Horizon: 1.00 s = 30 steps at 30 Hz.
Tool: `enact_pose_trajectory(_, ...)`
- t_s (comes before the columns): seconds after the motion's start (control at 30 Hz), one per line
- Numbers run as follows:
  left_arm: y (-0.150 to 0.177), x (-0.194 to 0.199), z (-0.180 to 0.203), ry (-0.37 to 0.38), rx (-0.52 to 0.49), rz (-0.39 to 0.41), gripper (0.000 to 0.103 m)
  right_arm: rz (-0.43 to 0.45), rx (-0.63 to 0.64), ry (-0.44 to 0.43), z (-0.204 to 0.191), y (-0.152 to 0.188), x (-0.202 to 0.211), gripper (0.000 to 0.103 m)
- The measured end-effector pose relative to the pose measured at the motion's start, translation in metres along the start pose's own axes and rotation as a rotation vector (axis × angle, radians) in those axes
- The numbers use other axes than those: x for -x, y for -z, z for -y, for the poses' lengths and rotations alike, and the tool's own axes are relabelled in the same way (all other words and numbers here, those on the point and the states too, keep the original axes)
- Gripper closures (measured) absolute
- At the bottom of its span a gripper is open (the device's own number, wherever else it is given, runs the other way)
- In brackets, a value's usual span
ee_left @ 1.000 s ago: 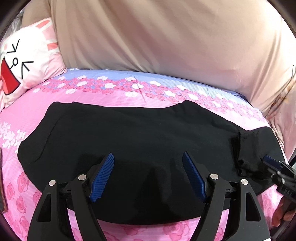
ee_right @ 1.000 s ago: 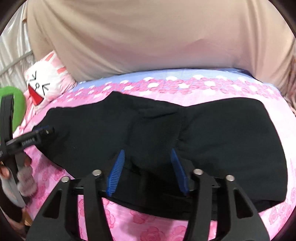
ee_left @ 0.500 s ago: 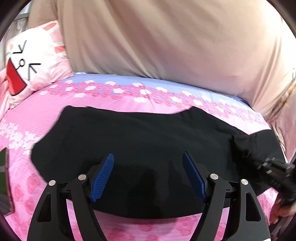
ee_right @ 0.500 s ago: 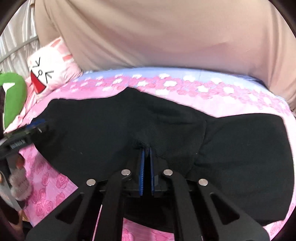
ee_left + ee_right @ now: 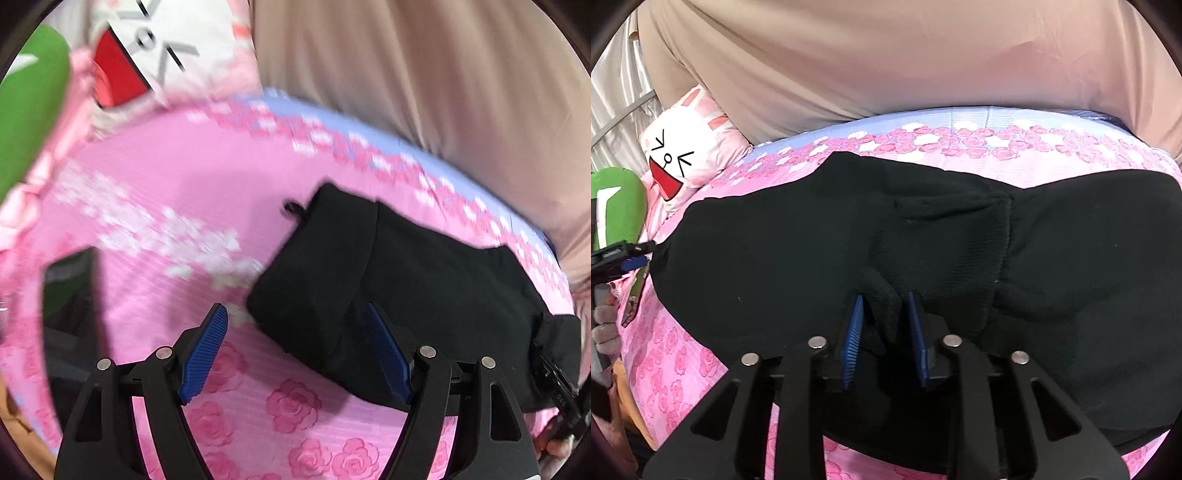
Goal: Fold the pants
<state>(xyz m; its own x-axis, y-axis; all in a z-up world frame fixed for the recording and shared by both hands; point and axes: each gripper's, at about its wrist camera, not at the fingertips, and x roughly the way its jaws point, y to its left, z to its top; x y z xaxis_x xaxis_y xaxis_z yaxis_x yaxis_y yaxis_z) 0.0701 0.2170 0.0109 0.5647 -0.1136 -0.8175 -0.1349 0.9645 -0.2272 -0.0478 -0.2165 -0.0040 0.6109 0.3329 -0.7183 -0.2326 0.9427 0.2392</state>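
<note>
— Black cloth is all I see ahead of my right gripper [image 5: 882, 325]: the pants [image 5: 849, 258] lie spread across the pink bedsheet [image 5: 676, 354], long axis running left to right in front of me.

— What are your right fingers doing?

— They stand narrow, with a bunched ridge of the pants' fabric pinched up between the two blue pads [image 5: 851, 343]. There is a gap either side of the fold, so I judge the grip as loose, not fully clamped.

— And the left?

— My left gripper [image 5: 299, 350] is spread wide and holds nothing. From its view the pants [image 5: 424, 288] lie ahead and to the right; the near left corner of the cloth sits just beyond the right pad, while the left pad hangs over bare bedsheet [image 5: 177, 192]. That view is blurred, so I cannot tell whether the pad touches the cloth.

— So which hand is nearer the work?

— The right one: it is already on the fabric near the middle of the near edge. The left is at the garment's left end, beside it rather than on it.

— What does the next move turn on?

— My guess is that a fold would carry one end along that long axis toward the other. For that, the left fingers would have to shift right to straddle the corner.
</note>
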Motion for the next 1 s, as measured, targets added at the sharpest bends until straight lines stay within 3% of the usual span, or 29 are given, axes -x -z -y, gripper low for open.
enact_pose_trajectory(0.07,-0.004,-0.022,0.006,0.052,-0.010,-0.066,0.045,0.003,0.002,-0.002,-0.002,0.000,0.000,0.073)
enact_pose_trajectory(0.1,-0.006,-0.026,0.012,0.043,-0.021,-0.072,0.054,0.008,0.001,-0.004,-0.002,0.000,0.001,0.072)
enact_pose_trajectory(0.17,-0.013,-0.019,0.032,0.007,-0.077,-0.041,0.084,0.042,-0.023,-0.004,0.002,0.000,0.008,0.072)
enact_pose_trajectory(0.27,-0.028,0.020,0.075,-0.015,-0.174,0.071,0.088,0.097,-0.090,-0.017,0.013,-0.001,0.024,0.062)
enact_pose_trajectory(0.43,-0.036,0.090,0.178,0.102,-0.369,0.216,0.089,0.194,-0.188,0.008,0.046,-0.004,0.067,0.049)
enact_pose_trajectory(0.53,-0.022,0.108,0.247,0.192,-0.490,0.249,0.090,0.239,-0.230,0.041,0.073,-0.004,0.096,0.047)
enact_pose_trajectory(0.63,0.003,0.105,0.316,0.296,-0.594,0.204,0.091,0.261,-0.262,0.061,0.096,0.001,0.116,0.045)
enact_pose_trajectory(0.73,0.039,0.073,0.371,0.348,-0.669,0.109,0.085,0.268,-0.273,0.079,0.111,0.011,0.127,0.043)
enact_pose_trajectory(0.83,0.072,0.046,0.397,0.391,-0.687,0.024,0.073,0.269,-0.290,0.098,0.124,0.020,0.134,0.043)
enact_pose_trajectory(0.9,0.093,0.042,0.401,0.376,-0.713,0.033,0.068,0.265,-0.308,0.088,0.132,0.023,0.136,0.043)
enact_pose_trajectory(1.0,0.100,0.048,0.386,0.384,-0.710,0.054,0.049,0.250,-0.310,0.002,0.132,0.018,0.133,0.041)
